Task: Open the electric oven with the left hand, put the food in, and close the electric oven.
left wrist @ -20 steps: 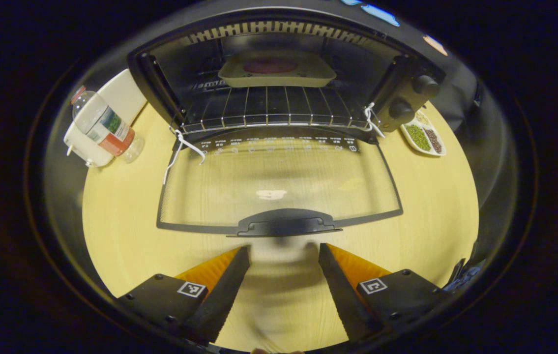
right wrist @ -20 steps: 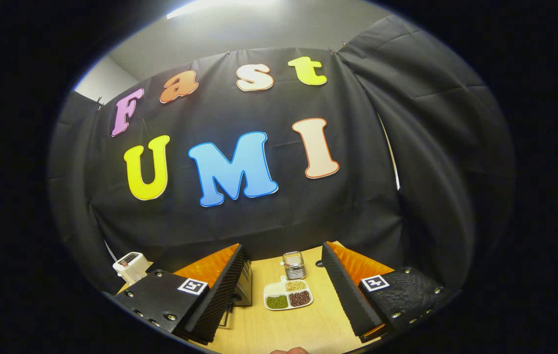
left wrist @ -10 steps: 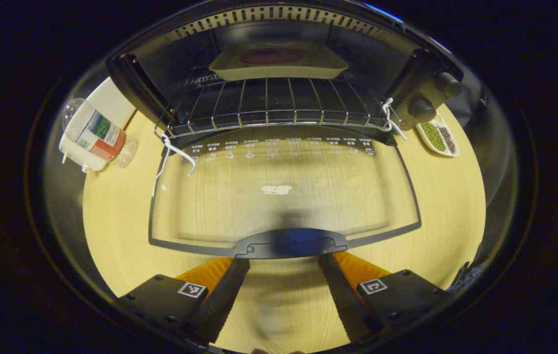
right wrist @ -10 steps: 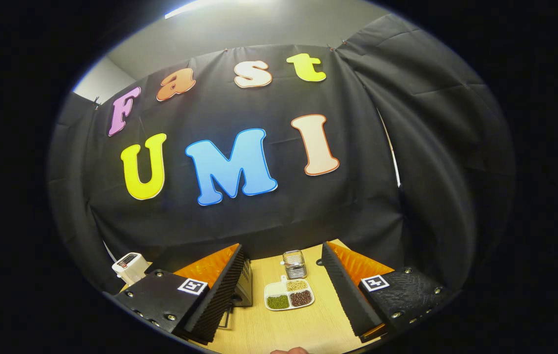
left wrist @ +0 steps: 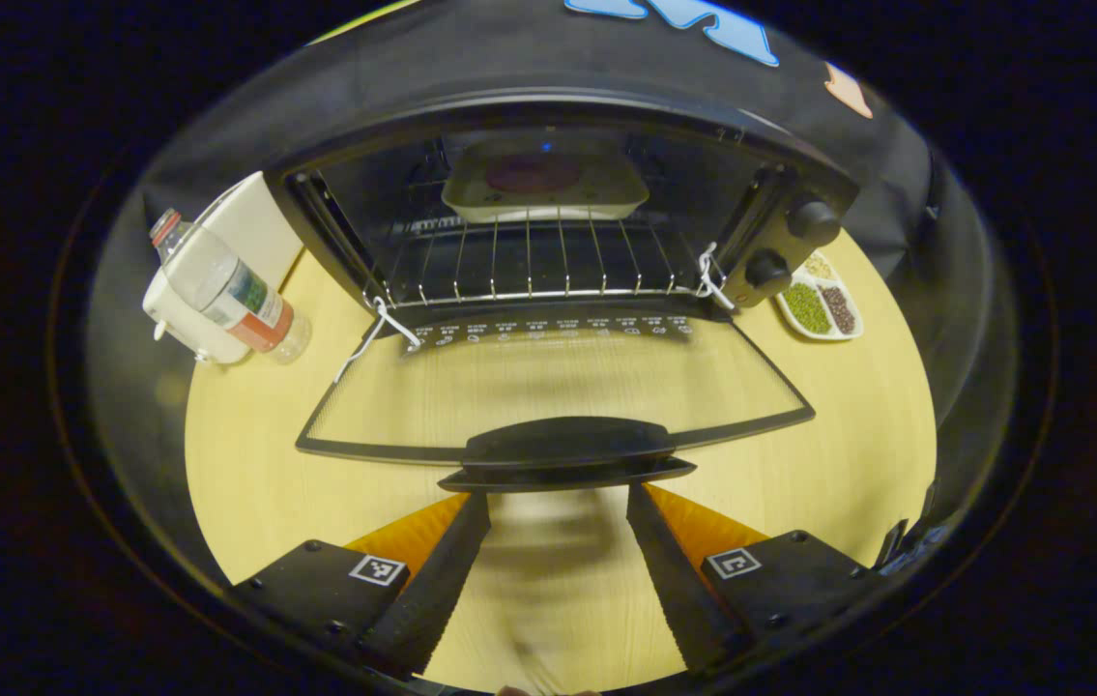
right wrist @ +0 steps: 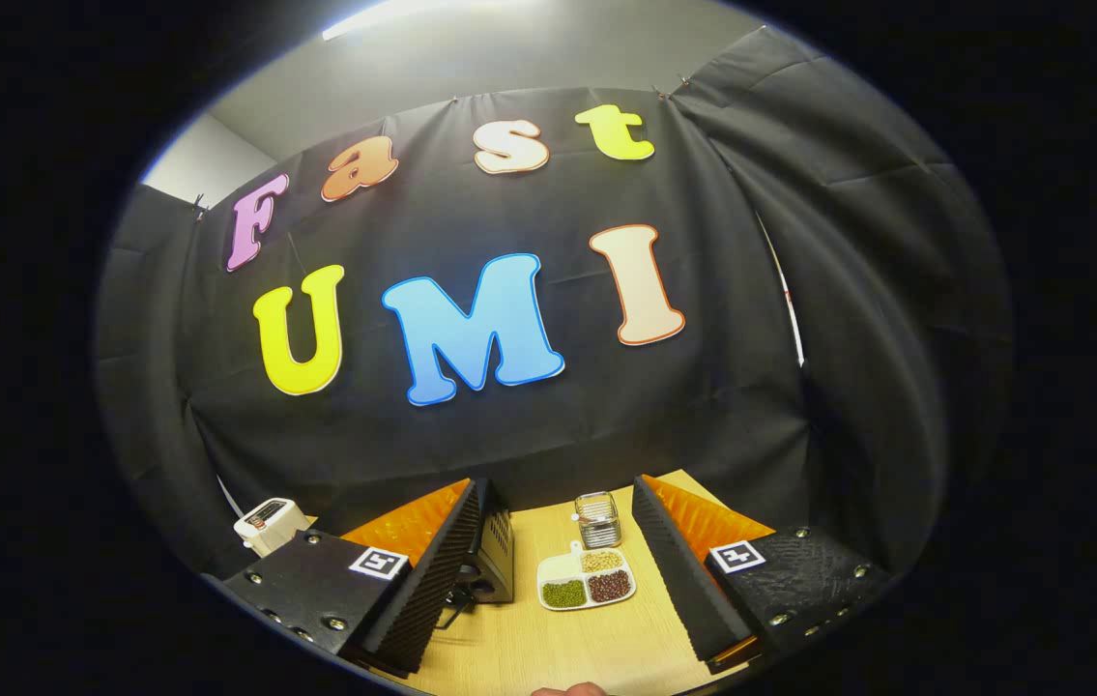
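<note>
A: The left gripper [left wrist: 558, 507] has its jaws wide apart and holds nothing. Its tips are just under the handle [left wrist: 565, 452] of the oven door [left wrist: 558, 387], which hangs open and low. The food dish [left wrist: 544, 184] already sits deep on the wire rack [left wrist: 529, 261] inside the electric oven [left wrist: 548, 126].

B: So what can go wrong in closing?

A: I think the open fingers can slip off the handle when they lift, and the door falls back. The white string [left wrist: 376, 329] at the hinge may also catch.

B: And the right gripper [right wrist: 558, 541]?

A: It is also wide open and empty, pointing above the table [right wrist: 529, 657] toward the bean tray [right wrist: 587, 587].

B: What is hard to see?

A: The contact between tips and handle is blurred, so I cannot tell if they touch. The food in the dish is dim.
</note>
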The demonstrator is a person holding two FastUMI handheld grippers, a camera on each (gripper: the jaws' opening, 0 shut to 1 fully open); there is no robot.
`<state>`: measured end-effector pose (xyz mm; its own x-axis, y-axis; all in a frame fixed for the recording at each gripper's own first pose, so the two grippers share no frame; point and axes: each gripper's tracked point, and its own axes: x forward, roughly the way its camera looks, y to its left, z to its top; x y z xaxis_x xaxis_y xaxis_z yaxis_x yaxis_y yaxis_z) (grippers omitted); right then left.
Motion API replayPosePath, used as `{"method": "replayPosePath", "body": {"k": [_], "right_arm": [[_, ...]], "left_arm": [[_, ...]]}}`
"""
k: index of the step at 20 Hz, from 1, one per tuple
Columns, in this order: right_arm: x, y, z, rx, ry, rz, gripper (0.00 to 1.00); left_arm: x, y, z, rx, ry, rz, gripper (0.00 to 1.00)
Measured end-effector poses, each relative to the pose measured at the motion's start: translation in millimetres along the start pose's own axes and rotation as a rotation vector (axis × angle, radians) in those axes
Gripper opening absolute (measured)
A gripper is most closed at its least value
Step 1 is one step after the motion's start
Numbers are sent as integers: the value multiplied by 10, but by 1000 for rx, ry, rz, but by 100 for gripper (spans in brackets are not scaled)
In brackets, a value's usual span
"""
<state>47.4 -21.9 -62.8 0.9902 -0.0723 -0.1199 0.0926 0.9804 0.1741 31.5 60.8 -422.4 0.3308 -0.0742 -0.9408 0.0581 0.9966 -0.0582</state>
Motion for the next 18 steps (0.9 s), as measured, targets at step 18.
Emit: {"method": "replayPosePath", "body": {"k": [18], "right_arm": [[-116,-124,-43,13,16,-19,98]], "left_arm": [[-289,-42,521,-19,-175,-2,100]]}}
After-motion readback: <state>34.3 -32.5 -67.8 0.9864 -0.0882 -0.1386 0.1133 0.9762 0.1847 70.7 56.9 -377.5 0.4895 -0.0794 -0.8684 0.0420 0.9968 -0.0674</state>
